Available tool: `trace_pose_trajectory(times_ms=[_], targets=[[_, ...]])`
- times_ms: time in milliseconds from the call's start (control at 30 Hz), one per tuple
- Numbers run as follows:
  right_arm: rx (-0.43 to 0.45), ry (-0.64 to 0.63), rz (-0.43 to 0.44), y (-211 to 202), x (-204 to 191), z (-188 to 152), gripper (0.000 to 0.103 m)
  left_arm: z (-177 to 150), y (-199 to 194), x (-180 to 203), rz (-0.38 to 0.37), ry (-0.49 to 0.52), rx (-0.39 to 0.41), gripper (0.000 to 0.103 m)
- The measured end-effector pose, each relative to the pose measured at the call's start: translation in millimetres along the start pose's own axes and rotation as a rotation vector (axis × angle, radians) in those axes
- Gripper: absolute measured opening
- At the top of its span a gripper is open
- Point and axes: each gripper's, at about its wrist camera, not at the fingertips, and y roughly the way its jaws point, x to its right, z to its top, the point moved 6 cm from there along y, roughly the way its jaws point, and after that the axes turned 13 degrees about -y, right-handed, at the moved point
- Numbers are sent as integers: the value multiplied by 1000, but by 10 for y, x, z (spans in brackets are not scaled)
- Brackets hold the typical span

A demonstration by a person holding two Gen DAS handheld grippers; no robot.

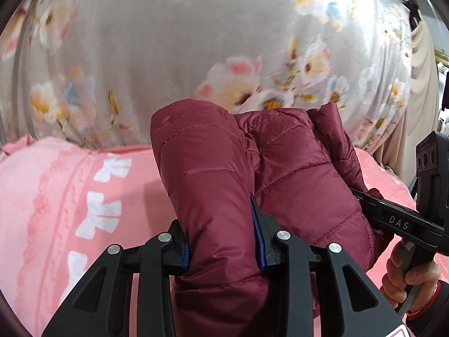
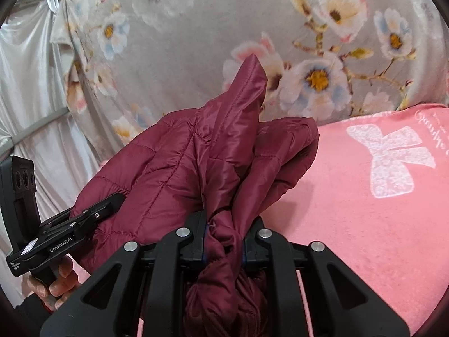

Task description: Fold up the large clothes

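Observation:
A maroon quilted puffer jacket [image 1: 280, 174] is bunched up and held above the pink blanket [image 1: 70, 196]. My left gripper [image 1: 224, 241] is shut on a thick padded fold of it. My right gripper [image 2: 224, 241] is shut on a twisted, gathered part of the same jacket [image 2: 174, 168]. The right gripper also shows at the right of the left wrist view [image 1: 387, 213], biting the jacket's right side. The left gripper shows at the left of the right wrist view [image 2: 92, 210], clamped on the jacket's left side. The jacket's lower part is hidden behind the grippers.
The pink blanket [image 2: 364, 224] with white bow prints covers the bed. A grey floral sheet [image 1: 168, 56] rises behind it. White satin drapes [image 2: 31, 84] hang at the left of the right wrist view. A hand [image 1: 407, 275] grips each tool's handle.

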Motion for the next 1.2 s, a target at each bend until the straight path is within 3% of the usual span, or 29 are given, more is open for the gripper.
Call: trace_pose_trajectory(times_ms=[167, 300, 400, 500, 600, 633, 733, 833, 900, 1000, 1133, 1200], targets=[[-117, 38, -7, 600, 123, -363, 14, -328, 557, -349, 28, -26, -87, 31], [-168, 101, -15, 790, 272, -690, 19, -520, 676, -495, 62, -14, -80, 37], [-177, 155, 4, 772, 329, -707, 25, -523, 685, -543, 75, -28, -113, 44], [-232, 148, -47, 645, 319, -710, 35, -556, 649, -590, 129, -42, -176, 51], [-246, 115, -142, 334, 320, -657, 51, -523, 412, -685, 284, -84, -216, 65], [-229, 105, -177, 191, 321, -605, 52, -499, 329, -691, 312, -85, -208, 65], [-201, 43, -242, -23, 204, -392, 51, -341, 86, -612, 448, -64, -153, 72], [-189, -109, -319, 34, -94, -194, 36, -222, 66, -413, 549, -59, -140, 72], [-201, -180, -333, 203, -264, -178, 31, -206, 147, -303, 589, -51, -138, 72], [-243, -143, -339, 476, -229, -290, 31, -252, 318, -239, 629, -48, -143, 72], [-291, -58, -355, 745, -24, -522, 31, -440, 610, -312, 626, -89, -212, 72], [-300, -43, -354, 820, 39, -635, 31, -520, 705, -361, 632, -92, -208, 74]])
